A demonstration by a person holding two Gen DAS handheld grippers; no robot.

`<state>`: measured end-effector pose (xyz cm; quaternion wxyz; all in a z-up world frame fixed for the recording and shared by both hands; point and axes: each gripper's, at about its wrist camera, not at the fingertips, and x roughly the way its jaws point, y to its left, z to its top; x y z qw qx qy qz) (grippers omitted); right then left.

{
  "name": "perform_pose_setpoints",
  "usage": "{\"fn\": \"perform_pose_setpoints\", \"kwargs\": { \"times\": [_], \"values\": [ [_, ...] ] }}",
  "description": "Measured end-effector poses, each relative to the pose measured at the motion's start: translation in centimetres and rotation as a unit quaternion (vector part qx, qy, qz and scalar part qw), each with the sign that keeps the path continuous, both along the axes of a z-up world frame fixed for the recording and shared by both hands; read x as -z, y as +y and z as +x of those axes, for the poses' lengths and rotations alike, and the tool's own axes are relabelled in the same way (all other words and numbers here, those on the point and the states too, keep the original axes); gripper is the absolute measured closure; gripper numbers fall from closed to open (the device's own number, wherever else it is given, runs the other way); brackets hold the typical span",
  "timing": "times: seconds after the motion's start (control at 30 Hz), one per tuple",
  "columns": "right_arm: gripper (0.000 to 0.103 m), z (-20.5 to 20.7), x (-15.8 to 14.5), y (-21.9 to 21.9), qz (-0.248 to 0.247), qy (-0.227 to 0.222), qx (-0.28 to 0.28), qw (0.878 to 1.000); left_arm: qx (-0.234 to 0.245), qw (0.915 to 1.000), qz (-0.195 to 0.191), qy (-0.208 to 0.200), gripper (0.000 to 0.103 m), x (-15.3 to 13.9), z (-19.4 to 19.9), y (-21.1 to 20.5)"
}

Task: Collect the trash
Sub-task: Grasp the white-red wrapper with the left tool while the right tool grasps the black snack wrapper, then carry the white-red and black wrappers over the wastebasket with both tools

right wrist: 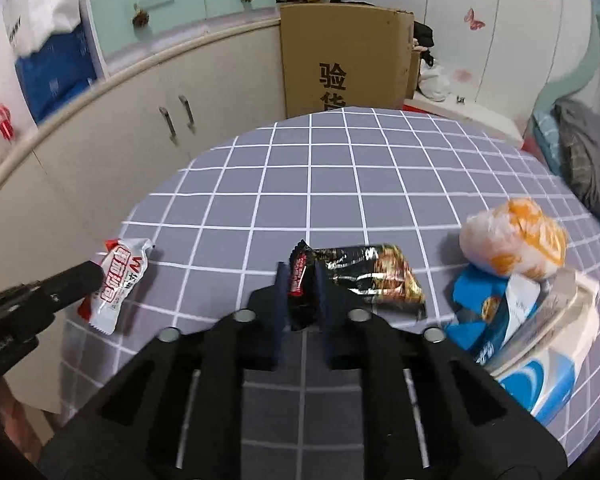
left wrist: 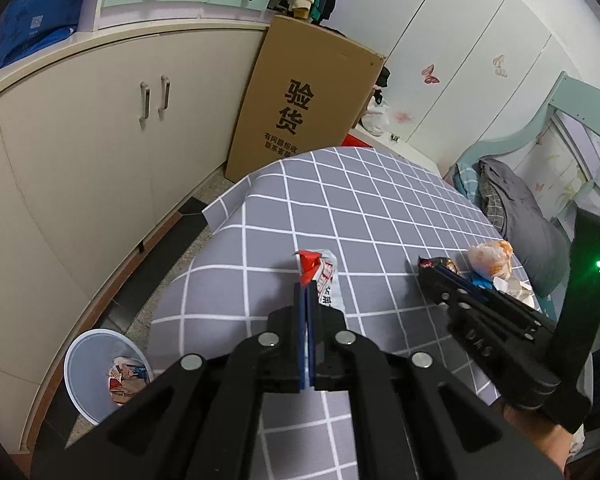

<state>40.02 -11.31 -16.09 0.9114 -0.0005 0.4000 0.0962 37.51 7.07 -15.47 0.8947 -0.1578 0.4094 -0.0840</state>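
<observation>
Cardboard box point(left wrist: 300, 104) printed "验货"

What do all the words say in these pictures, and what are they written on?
"验货": big black characters on the cardboard box.
Small lines under them on the box: too small to read surely.
White and red wrapper: red characters, too blurred and tilted to read.
Black wrapper: small print on a red strip, unreadable.
Blue bag on the cabinet: white marks, too blurred.
Blue and white packet: print unreadable.
</observation>
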Motion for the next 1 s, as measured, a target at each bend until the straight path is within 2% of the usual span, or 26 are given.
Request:
{"fn": "perform_pose_setpoints", "kwargs": {
  "times": [0.07,0.23,0.5,0.8,1.0],
  "values": [
    [0.097,-0.8,-0.4,-0.1,0.003,-0.011,-0.001,1.000,-0.001,1.0000,-0.002,-0.001,0.102,-0.2,-0.4,0.6],
    [0.098,-3.2,-2.0,0.7,0.037,-0.026,-0.022,0.999,-0.008,0.9999,-0.011,-0.006,0.102,-0.7,-1.9,2.2],
    [0.099,-7.0,-4.7,6.1,0.095,-0.034,-0.102,0.990,-0.035,0.9987,-0.031,-0.019,0.102,-1.5,-5.2,6.8],
    [0.099,-9.5,-5.8,17.2,0.133,-0.019,-0.206,0.969,-0.109,0.9933,-0.036,-0.014,0.102,-0.8,-9.6,15.7],
    [0.099,-9.8,-3.2,24.1,0.141,0.015,-0.247,0.958,-0.159,0.9867,-0.031,0.012,0.102,1.5,-12.0,21.6]
  ]
}}
